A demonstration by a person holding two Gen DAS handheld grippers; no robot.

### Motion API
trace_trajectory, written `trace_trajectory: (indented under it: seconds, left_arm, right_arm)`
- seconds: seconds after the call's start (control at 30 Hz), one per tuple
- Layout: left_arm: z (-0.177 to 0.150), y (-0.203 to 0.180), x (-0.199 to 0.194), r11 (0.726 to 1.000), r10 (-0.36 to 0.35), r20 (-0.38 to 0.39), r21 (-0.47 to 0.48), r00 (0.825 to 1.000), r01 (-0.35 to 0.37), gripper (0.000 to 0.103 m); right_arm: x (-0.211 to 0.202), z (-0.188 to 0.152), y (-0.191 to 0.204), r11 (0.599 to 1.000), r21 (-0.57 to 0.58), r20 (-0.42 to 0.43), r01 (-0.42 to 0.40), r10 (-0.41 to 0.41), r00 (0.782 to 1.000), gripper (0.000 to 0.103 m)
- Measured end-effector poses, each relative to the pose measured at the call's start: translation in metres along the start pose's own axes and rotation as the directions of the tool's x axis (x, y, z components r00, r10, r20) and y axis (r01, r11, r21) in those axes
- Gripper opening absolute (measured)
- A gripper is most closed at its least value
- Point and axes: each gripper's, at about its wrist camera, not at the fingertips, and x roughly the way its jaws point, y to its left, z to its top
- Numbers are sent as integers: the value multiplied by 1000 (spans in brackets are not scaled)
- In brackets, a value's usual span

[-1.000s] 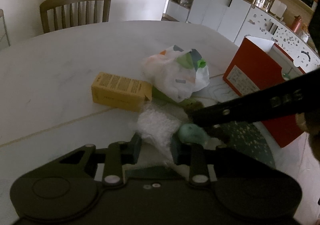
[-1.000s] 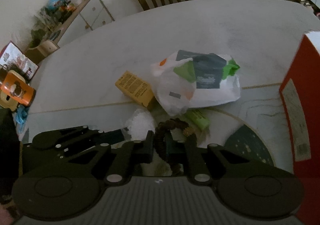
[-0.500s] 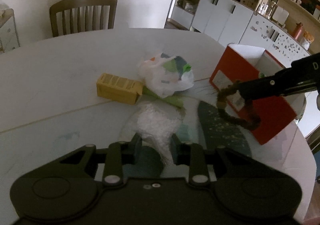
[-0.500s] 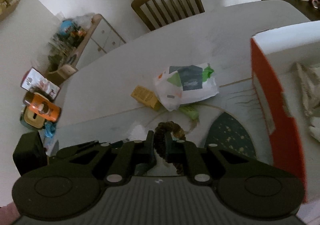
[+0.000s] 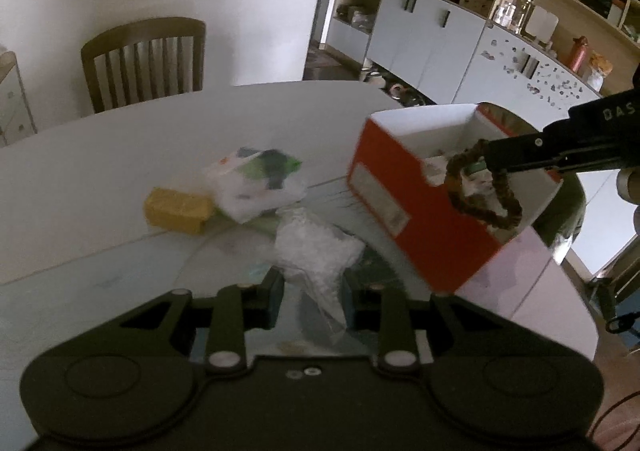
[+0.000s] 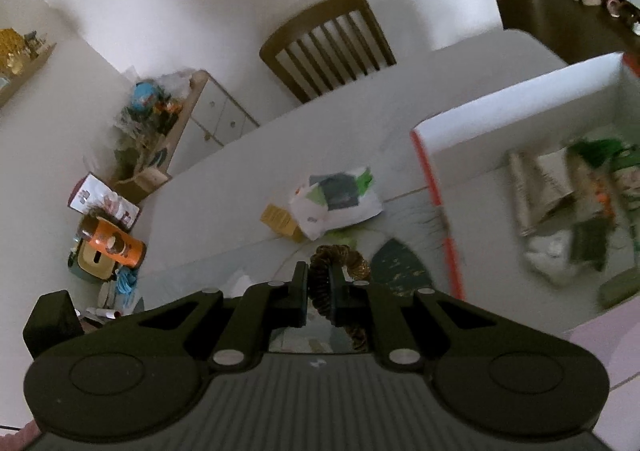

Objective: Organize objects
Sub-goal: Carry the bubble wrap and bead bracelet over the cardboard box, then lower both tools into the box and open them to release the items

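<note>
Partway through: right gripper clamped on brown scrunchie over red box already holding items, left gripper pinching clear plastic bag, with yellow carton and printed bag left far on counter.

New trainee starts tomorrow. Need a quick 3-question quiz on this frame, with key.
1. True or false: the right gripper is shut on the brown scrunchie.
2. What does the left gripper hold? A) yellow box B) clear plastic bag C) nothing
3. Which container does the scrunchie hang over?

Key: 1 true. 2 B, the clear plastic bag. 3 the open red box.
</note>
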Motion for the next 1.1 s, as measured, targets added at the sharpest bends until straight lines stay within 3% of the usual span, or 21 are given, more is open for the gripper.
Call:
trace_trajectory:
  seconds: [0.5, 1.1]
  left_arm:
    - [40, -107, 15, 995, -31, 8, 91, 999, 30, 28]
    - [64, -196, 79, 988, -32, -66, 148, 997, 41, 29]
  right_arm:
    - [-75, 31, -93, 999, 20, 93, 45, -46, 995, 10]
    - [-91, 48, -199, 994, 52, 97, 100, -105, 990, 10]
